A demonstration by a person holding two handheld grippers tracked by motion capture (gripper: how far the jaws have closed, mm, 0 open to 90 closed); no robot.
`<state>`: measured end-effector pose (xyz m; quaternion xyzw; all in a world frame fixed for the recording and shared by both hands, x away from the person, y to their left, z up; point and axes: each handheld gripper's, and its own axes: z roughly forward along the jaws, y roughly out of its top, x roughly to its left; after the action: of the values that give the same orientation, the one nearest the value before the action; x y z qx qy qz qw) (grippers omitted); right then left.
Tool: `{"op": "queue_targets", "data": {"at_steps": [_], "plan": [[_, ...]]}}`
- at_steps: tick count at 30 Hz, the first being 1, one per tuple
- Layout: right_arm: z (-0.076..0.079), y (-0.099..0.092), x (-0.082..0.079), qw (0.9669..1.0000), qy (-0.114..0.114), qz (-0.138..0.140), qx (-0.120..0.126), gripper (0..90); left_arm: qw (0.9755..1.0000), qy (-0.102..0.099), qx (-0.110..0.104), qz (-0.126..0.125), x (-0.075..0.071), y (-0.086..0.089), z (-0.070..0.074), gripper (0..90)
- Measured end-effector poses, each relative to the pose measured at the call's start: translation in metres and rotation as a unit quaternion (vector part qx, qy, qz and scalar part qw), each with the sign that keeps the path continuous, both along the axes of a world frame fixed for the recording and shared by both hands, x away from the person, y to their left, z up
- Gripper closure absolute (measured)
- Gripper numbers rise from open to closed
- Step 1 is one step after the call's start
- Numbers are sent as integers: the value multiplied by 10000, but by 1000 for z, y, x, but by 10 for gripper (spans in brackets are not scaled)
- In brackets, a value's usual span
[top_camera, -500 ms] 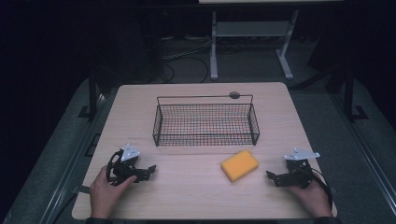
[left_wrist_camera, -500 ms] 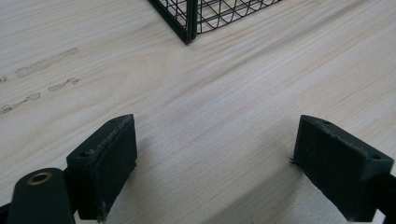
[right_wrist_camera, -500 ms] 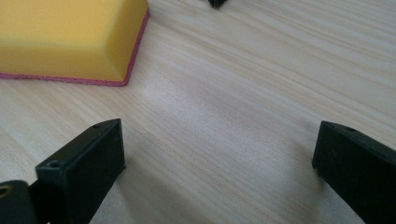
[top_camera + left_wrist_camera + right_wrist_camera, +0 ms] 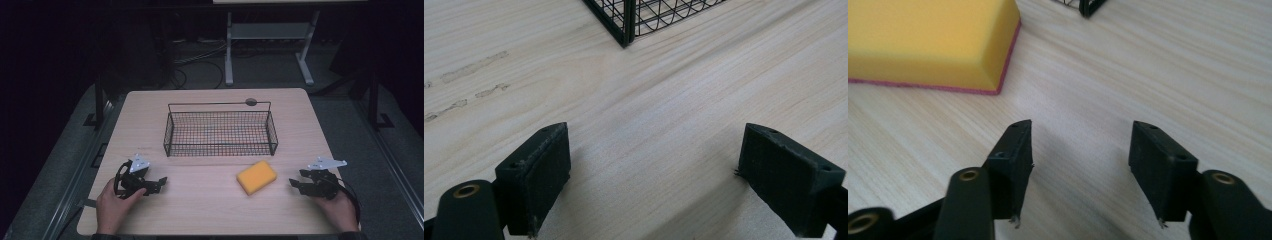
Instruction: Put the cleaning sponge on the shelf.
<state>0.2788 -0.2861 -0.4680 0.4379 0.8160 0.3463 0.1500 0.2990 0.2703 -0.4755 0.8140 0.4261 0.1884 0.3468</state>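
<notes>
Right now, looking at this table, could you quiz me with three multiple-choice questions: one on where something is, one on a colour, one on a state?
1. Where does the sponge lie?
A. Inside the wire basket
B. On the table, in front of the basket
C. Between a gripper's jaws

2. What colour is the sponge's top?
A. Yellow
B. Green
C. Blue

3. How do the right gripper's jaws stand?
A. Clamped on the sponge
C. Pressed together
B. Apart, with nothing between them

Answers:
1. B: the high view shows it on the bare table, on the near side of the wire basket.
2. A: the right gripper view shows a yellow top over a thin pink base.
3. B: only wood grain shows between the two black jaws, and the sponge lies apart from them.
</notes>
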Motion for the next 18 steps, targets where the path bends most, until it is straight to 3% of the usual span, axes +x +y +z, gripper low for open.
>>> {"op": "queue_targets", "data": {"at_steps": [3, 9, 11, 18], "plan": [[3, 1, 0, 10000, -19, 80, 17, 588, 10000, 1, -1, -1, 0, 0, 0, 125], [7, 6, 3, 9992, 161, 322, 145, 850, 10000, 1, -2, 1, 0, 0, 0, 125], [10, 9, 5, 9988, 153, 440, 116, 897, 10000, 0, -5, 2, 0, 0, 0, 125], [15, 23, 14, 9972, 152, 724, 118, 899, 10000, 0, -4, 2, 0, 0, 0, 126]]}}
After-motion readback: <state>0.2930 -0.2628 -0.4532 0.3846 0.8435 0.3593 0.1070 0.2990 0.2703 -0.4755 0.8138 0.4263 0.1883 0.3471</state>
